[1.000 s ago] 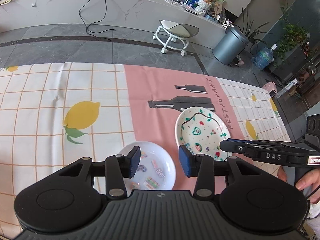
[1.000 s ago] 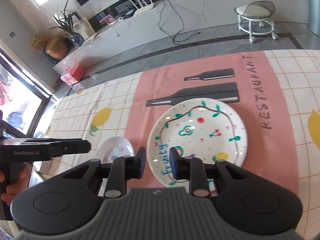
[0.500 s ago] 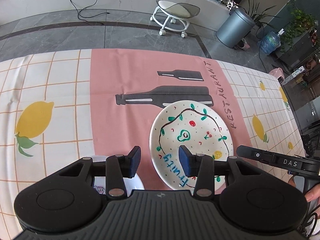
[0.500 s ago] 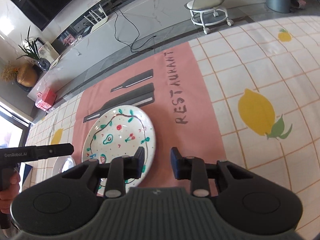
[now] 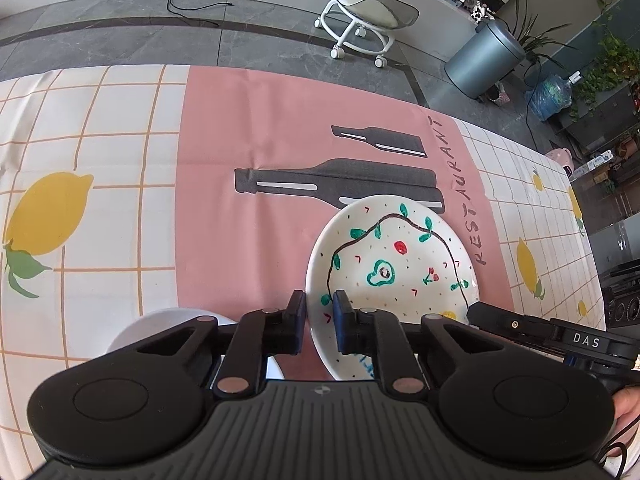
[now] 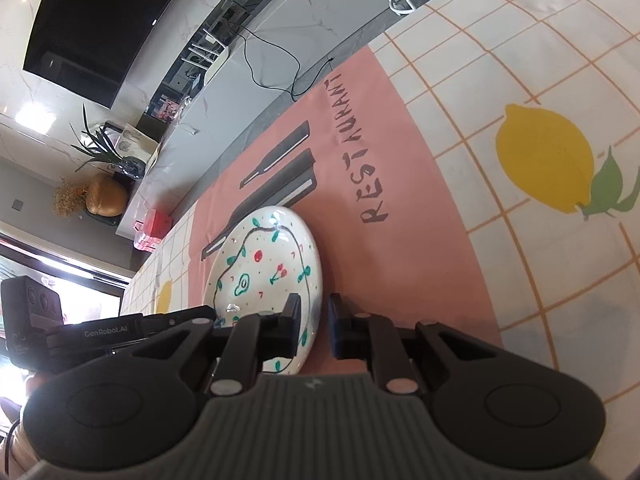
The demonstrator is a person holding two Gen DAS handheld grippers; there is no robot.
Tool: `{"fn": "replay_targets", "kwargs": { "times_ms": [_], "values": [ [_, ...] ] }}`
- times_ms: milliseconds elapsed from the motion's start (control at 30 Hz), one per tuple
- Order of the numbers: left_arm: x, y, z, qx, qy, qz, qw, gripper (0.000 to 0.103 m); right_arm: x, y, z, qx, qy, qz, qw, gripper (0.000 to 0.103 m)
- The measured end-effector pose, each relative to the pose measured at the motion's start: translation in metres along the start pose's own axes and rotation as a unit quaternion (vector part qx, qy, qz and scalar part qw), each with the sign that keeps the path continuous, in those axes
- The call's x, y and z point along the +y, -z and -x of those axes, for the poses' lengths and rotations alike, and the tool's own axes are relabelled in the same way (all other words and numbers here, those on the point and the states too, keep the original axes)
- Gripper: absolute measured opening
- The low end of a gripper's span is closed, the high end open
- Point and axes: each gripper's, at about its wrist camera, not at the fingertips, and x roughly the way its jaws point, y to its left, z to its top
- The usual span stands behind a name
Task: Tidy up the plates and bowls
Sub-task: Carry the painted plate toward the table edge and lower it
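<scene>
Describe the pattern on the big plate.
The plate is white with a dark vine line, green leaves, red cherries and a green avocado; clearest in the left wrist view.

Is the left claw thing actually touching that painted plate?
Touching. In the left wrist view, the left gripper has one of its fingers inside the painted plate and the other outside, straddling the near rim.

Grey tiled floor (image 5: 248, 44). White wheeled stool (image 5: 368, 12) beside grey bin (image 5: 482, 62). Marble wall (image 6: 132, 20) carries a black television (image 6: 100, 12). Bright window (image 6: 76, 292) at left.
</scene>
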Motion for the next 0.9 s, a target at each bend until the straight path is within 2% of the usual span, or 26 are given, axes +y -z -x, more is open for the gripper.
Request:
{"fn": "replay_targets", "kwargs": {
  "times_ms": [133, 400, 700, 900],
  "values": [
    [0.000, 0.001, 0.001, -0.003, -0.004, 0.011, 0.9999, 0.014, -0.003, 0.002, -0.001, -0.008, -0.004, -0.010, 1.000, 0.004],
    [-0.029, 0.010, 0.016, -0.005, -0.024, -0.022, 0.9994, 0.013, -0.005, 0.008, 0.012, -0.006, 0.005, -0.025, 1.000, 0.004],
    [-0.081, 0.035, 0.053, -0.016, -0.032, -0.051, 0.9981, 0.013, -0.011, 0.029, 0.069, -0.031, -0.009, -0.039, 0.999, 0.004],
    [-0.126, 0.074, 0.081, -0.023, -0.045, -0.066, 0.9966, 0.013, -0.018, 0.055, 0.116, -0.047, -0.020, -0.047, 0.998, 0.005]
  ]
}}
